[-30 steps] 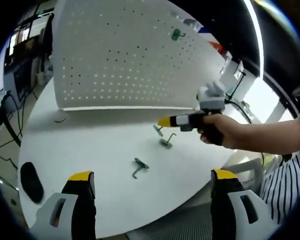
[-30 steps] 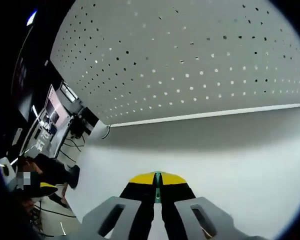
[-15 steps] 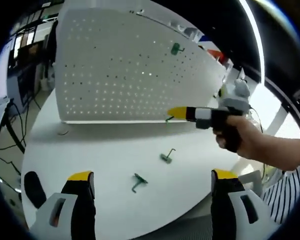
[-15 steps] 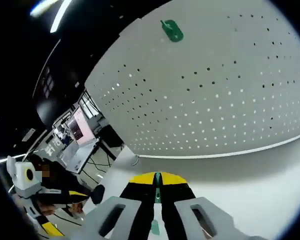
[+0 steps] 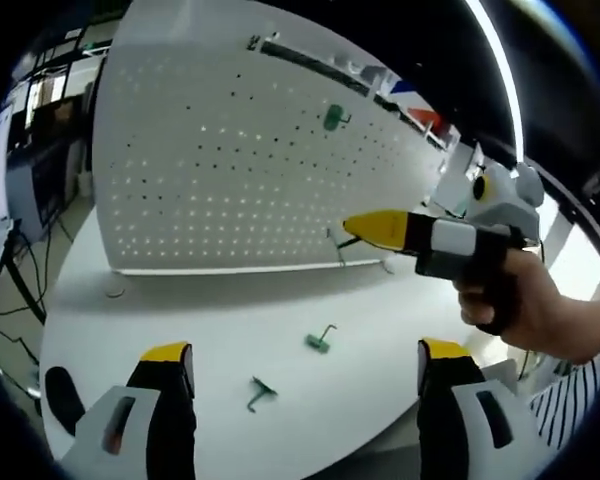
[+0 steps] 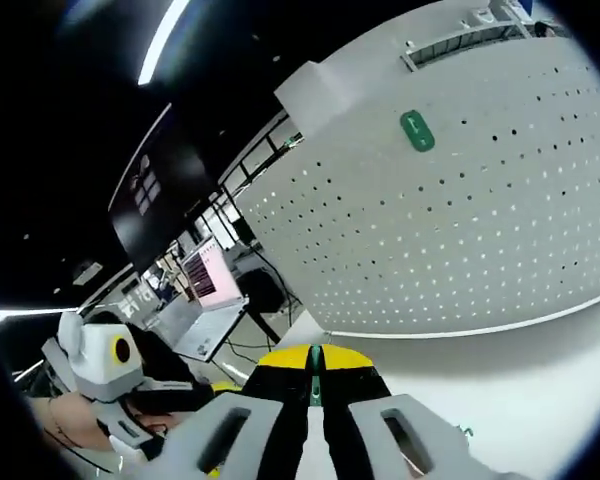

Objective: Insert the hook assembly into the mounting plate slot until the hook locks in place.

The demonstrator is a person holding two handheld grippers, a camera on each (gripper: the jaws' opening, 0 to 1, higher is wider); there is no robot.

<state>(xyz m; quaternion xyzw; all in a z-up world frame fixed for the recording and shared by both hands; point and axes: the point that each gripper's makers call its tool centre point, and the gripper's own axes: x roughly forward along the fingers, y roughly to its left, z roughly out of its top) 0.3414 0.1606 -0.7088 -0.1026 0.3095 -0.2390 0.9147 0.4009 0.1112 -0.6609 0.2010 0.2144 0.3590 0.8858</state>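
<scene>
A white pegboard [image 5: 230, 160] stands upright at the back of the round white table [image 5: 180, 330], with one green hook [image 5: 333, 118] mounted high on it. In the right gripper view the same mounted green hook [image 6: 417, 131] sits on the pegboard [image 6: 480, 220]. My right gripper [image 6: 315, 362] is shut on a green hook [image 6: 315, 375], gripped edge-on between its yellow-tipped jaws. In the left gripper view that right gripper [image 5: 365, 226] hovers in front of the board, the hook [image 5: 338, 243] sticking out of its tip. My left gripper [image 5: 305, 362] is open above the table. Two loose green hooks [image 5: 320, 340] [image 5: 259, 393] lie on the table.
A person's hand [image 5: 525, 305] holds the right gripper, with a striped sleeve [image 5: 580, 400] at the lower right. A dark object [image 5: 52, 398] lies near the table's left edge. Desks, monitors and cables [image 6: 195, 300] fill the room to the left of the board.
The right gripper has risen from the table with the hook and now points higher on the pegboard. The mounted hook has come into its view. The left gripper stays open.
</scene>
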